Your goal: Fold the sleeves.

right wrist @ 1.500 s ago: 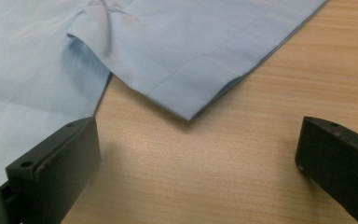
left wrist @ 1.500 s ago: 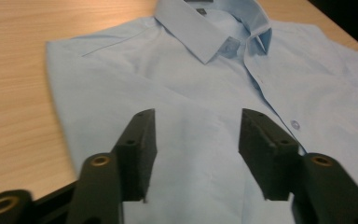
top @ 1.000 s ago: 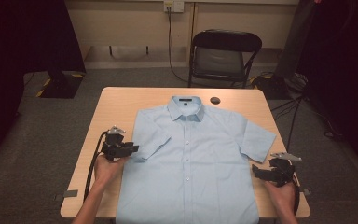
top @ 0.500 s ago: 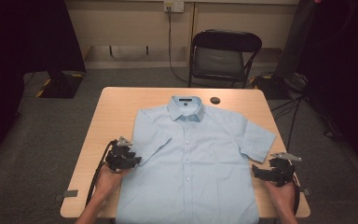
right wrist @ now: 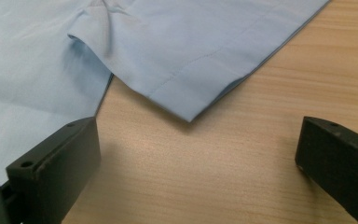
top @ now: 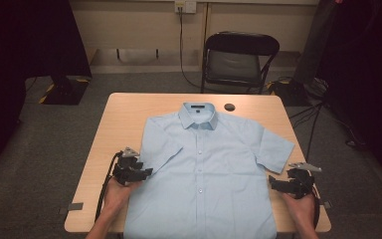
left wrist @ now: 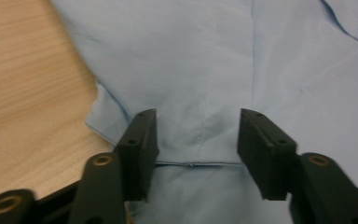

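While the light blue short-sleeved shirt (top: 204,169) lies flat, buttoned, on the wooden table (top: 124,114), the left gripper (top: 146,172), its jaws just opening, straddles the folded-in sleeve hem (left wrist: 196,164), and the right gripper (top: 272,182) gapes empty beside the other sleeve (right wrist: 205,56).

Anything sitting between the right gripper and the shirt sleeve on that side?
Nothing visible. In the right gripper view, bare table lies between the open right gripper and the sleeve of the shirt. The small dark object sits far off, beside the collar.
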